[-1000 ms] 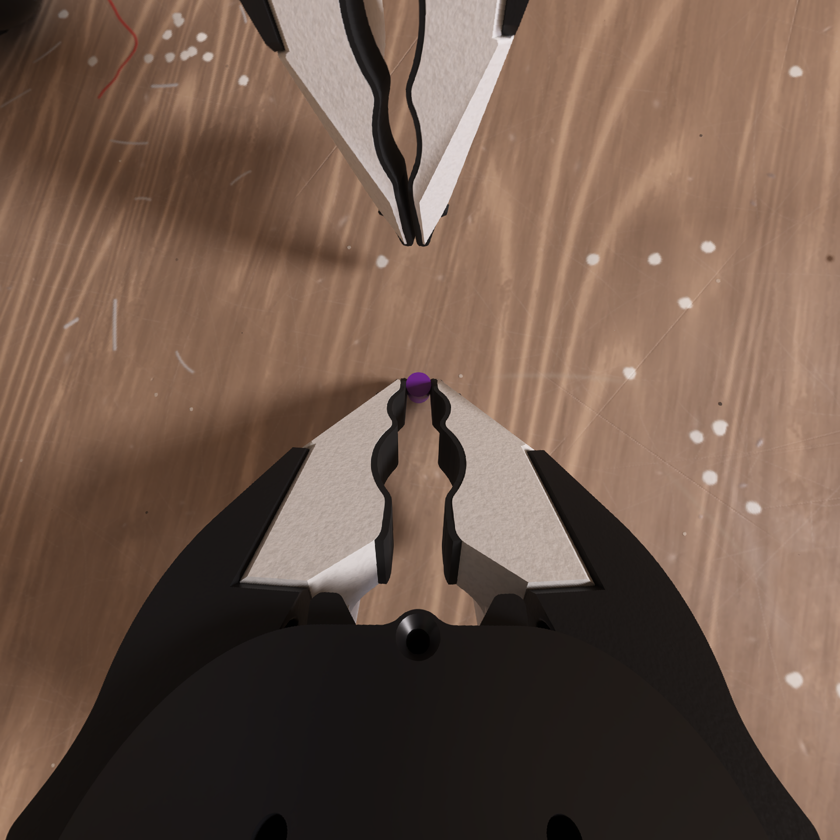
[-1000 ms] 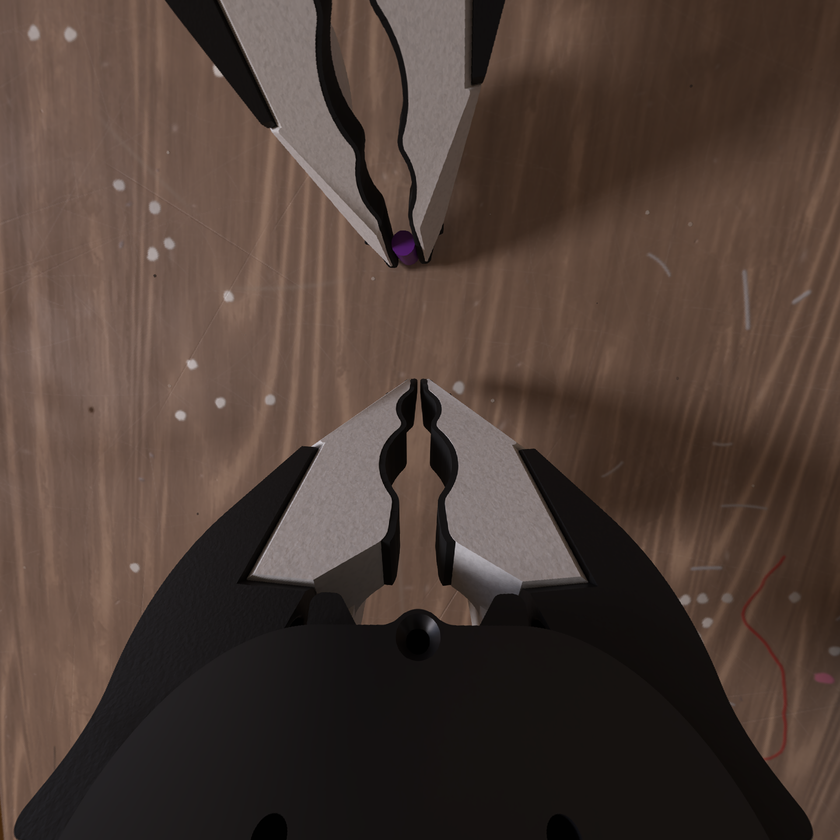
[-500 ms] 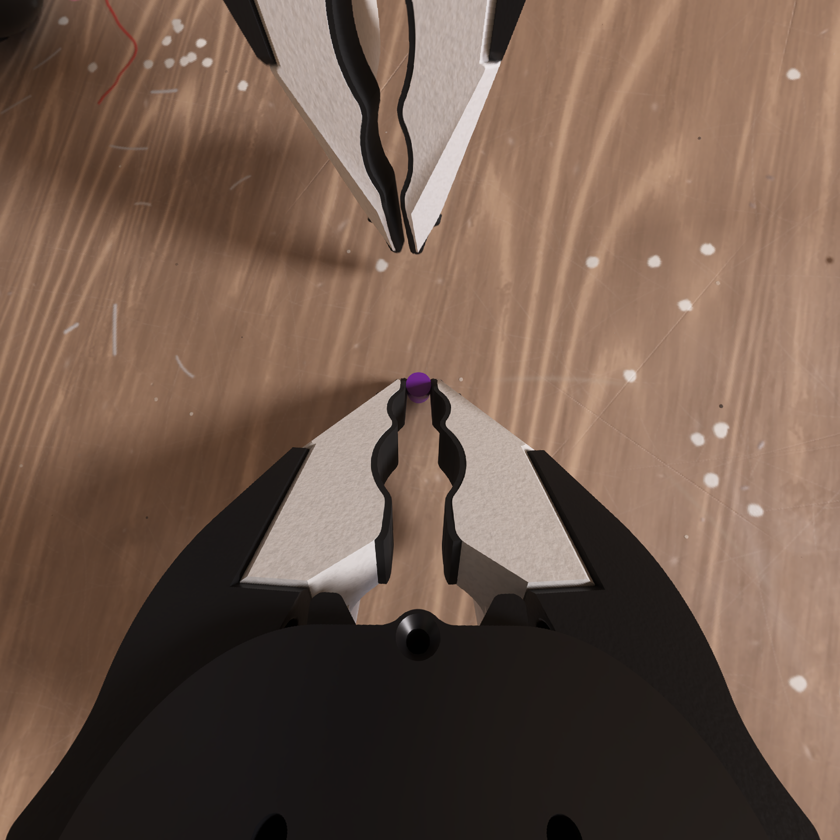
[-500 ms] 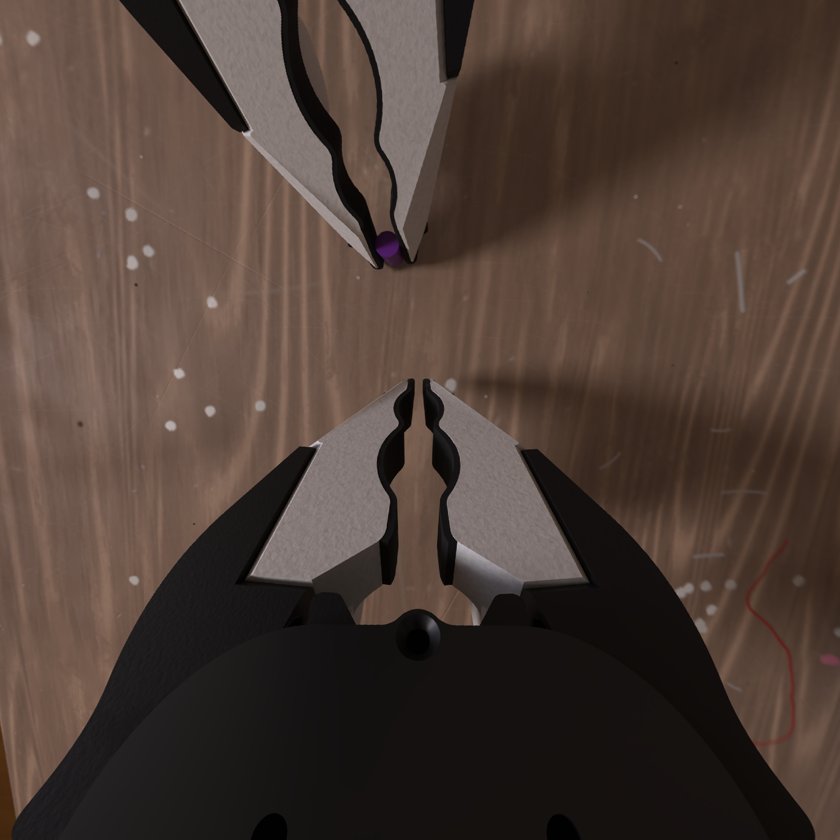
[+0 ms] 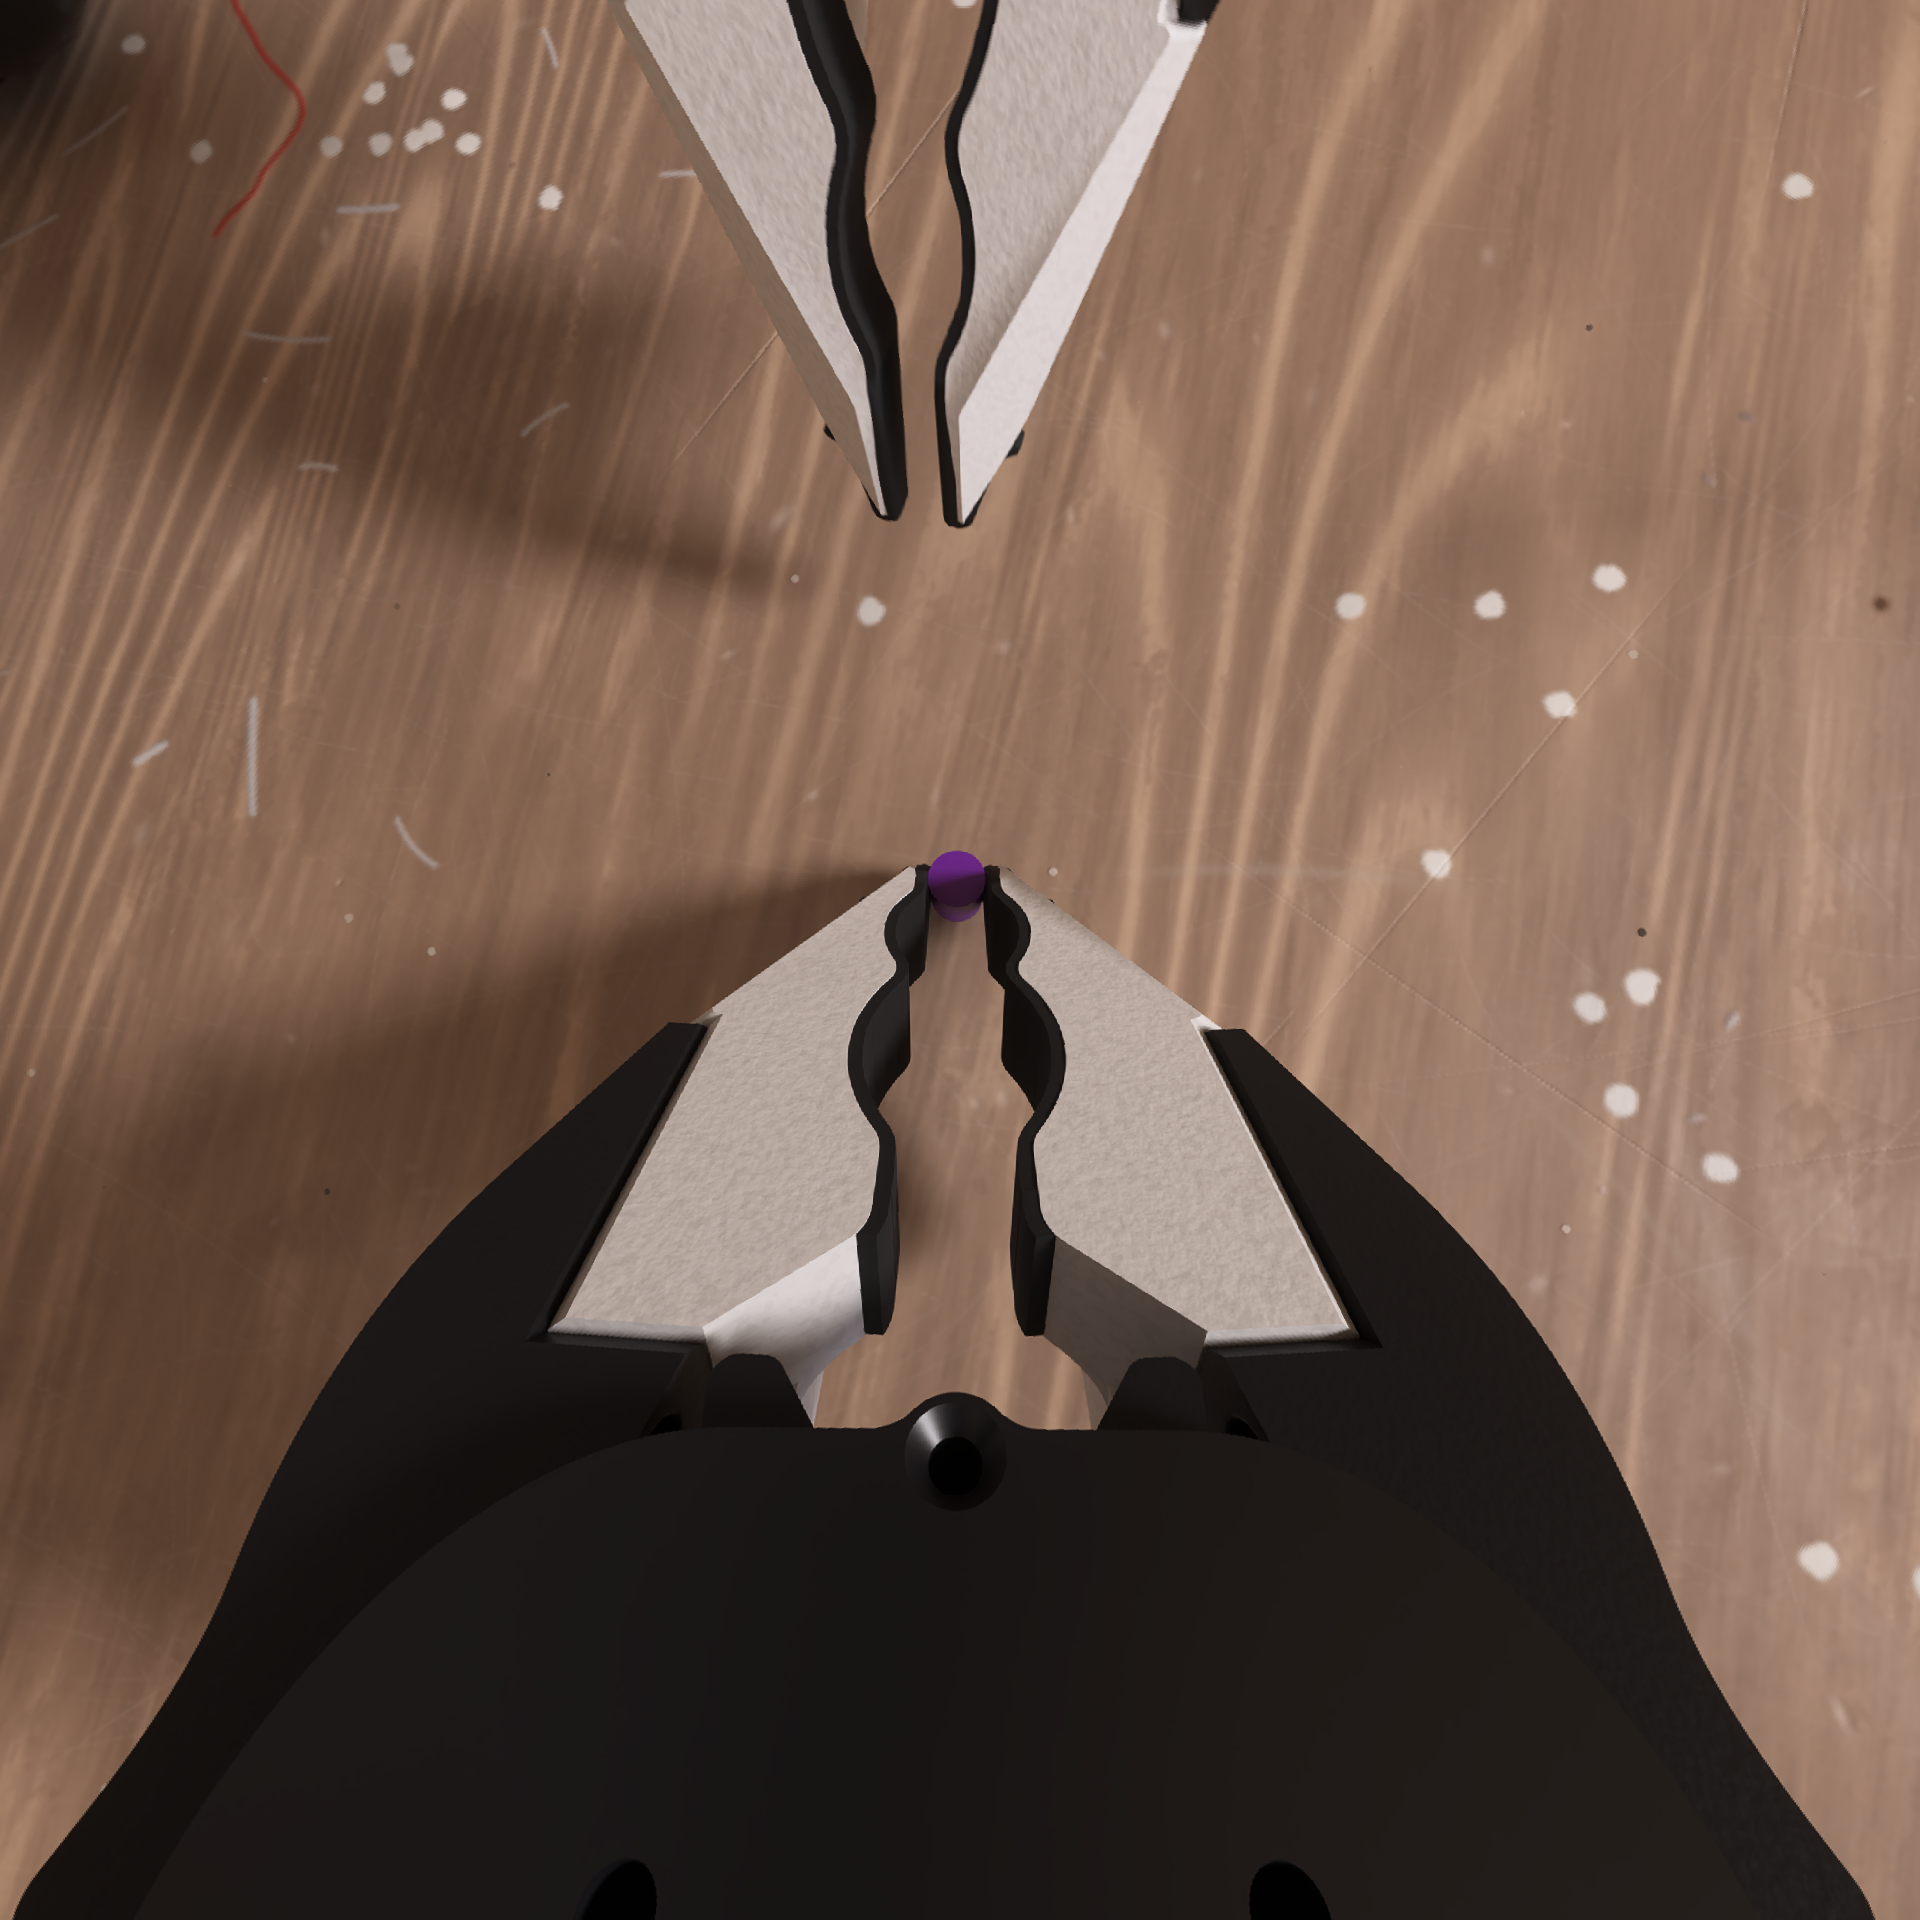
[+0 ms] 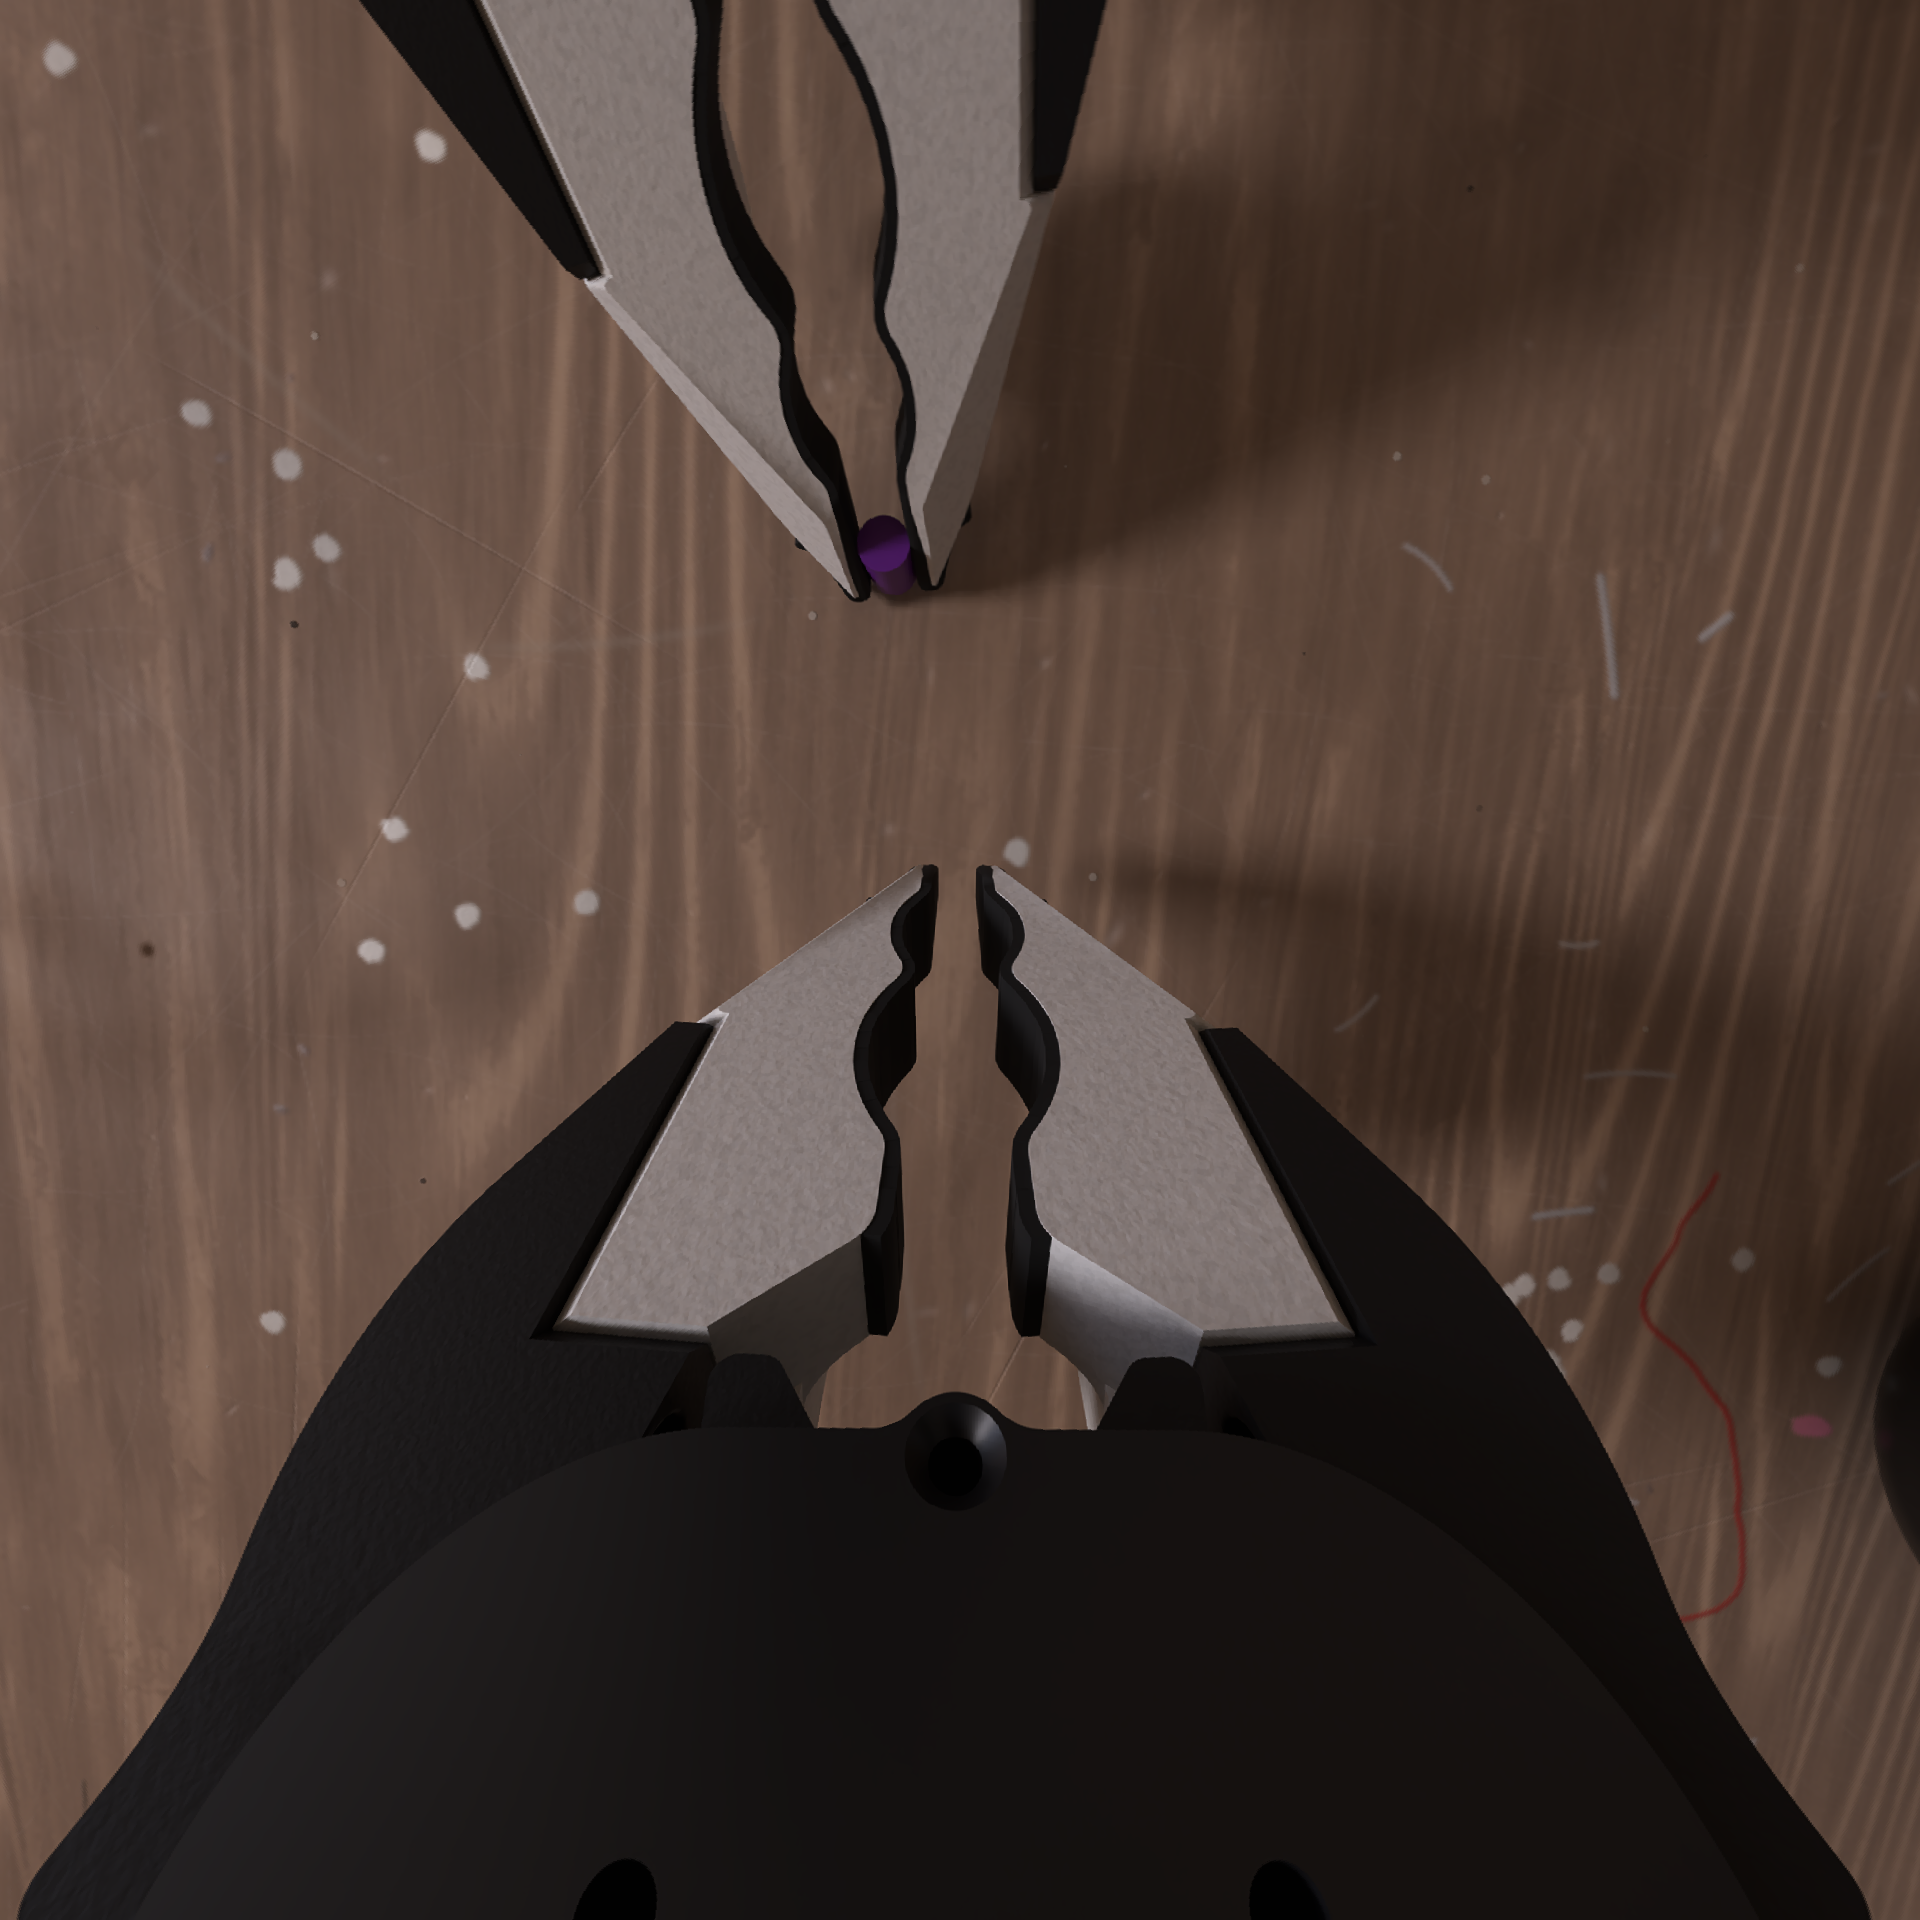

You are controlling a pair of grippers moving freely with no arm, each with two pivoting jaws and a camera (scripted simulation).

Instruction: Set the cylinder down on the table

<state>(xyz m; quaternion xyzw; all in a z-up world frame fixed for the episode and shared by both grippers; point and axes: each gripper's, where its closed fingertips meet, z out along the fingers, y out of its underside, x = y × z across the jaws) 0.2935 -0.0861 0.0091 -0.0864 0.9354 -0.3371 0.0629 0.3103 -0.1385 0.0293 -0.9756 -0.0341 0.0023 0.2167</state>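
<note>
A small purple cylinder (image 5: 956, 885) is pinched upright between the fingertips of my left gripper (image 5: 956, 881), which is shut on it. In the right wrist view the cylinder (image 6: 883, 559) and the left gripper (image 6: 885, 582) show at the top, low over the wooden table (image 6: 1351, 727), with the gripper's shadow meeting its tips. I cannot tell whether the cylinder touches the table. My right gripper (image 6: 954, 878) faces the left one, is empty, and has its jaws a narrow gap apart. It also shows in the left wrist view (image 5: 923, 511).
The brown wooden table (image 5: 416, 623) carries white specks and scratches. A thin red thread (image 5: 265, 135) lies at the far left and also shows in the right wrist view (image 6: 1704, 1403). A dark object (image 6: 1903, 1434) sits at that view's right edge.
My right gripper's jaws have parted from nearly touching to a narrow gap, and it has shifted slightly. My left gripper still holds the cylinder in the same grip.
</note>
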